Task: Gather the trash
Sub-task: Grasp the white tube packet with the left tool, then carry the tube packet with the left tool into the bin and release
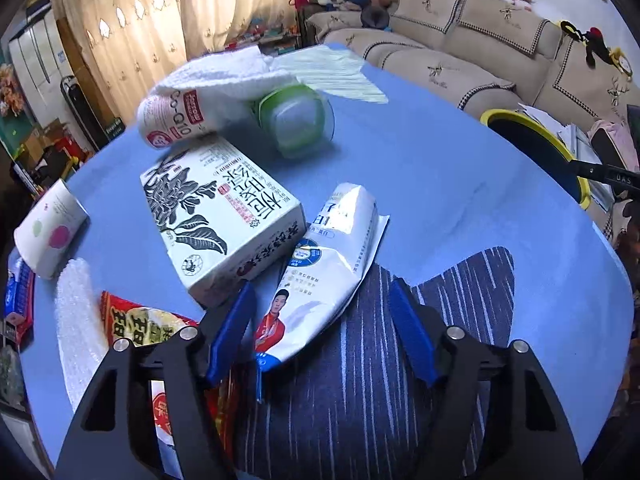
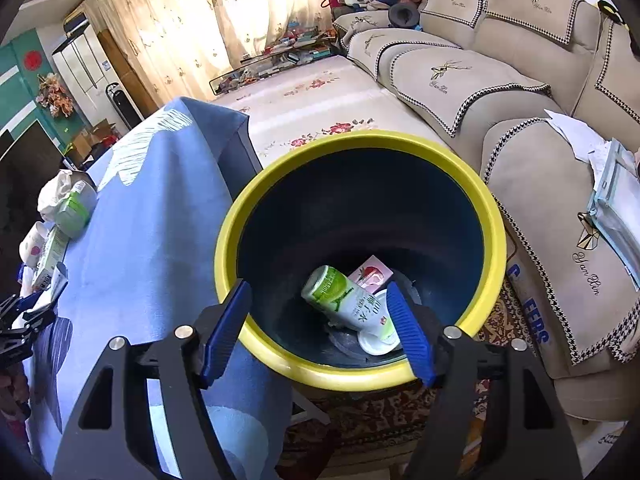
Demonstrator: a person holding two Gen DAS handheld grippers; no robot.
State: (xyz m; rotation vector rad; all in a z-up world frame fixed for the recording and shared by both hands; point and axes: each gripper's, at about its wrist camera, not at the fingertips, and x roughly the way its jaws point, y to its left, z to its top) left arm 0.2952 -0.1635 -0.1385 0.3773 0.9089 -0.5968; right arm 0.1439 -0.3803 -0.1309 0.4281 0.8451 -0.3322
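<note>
Left tongs point(image 1: 322, 304) stood wide, nothing pressed between the blue pads; the lower end of a white-and-blue pouch point(image 1: 332, 264) lay between them on the desk point(image 1: 440, 184), not gripped. Just beyond the left pad sat a white carton with black leaf print point(image 1: 216, 220), touching the pouch's edge. Farther ahead: a white Co-Q10 bottle point(image 1: 168, 120) on its side, a white towel point(image 1: 224, 76) draped over it, and a green-rimmed clear tub point(image 1: 298, 118) beside. Left of the tongs: a red snack wrapper point(image 1: 140, 320), a strip of bubble wrap point(image 1: 78, 320), and a paper cup with coloured dots point(image 1: 50, 228).

Right tongs point(image 2: 318, 304) also wide and empty, poised over the yellow-rimmed bin point(image 2: 360, 376), which stood on the floor against the desk's draped edge. In the bin's bottom, ahead of the tongs: a green-and-white bottle point(image 2: 344, 296), a pink box point(image 2: 372, 274), and a white lid point(image 2: 378, 344).
</note>
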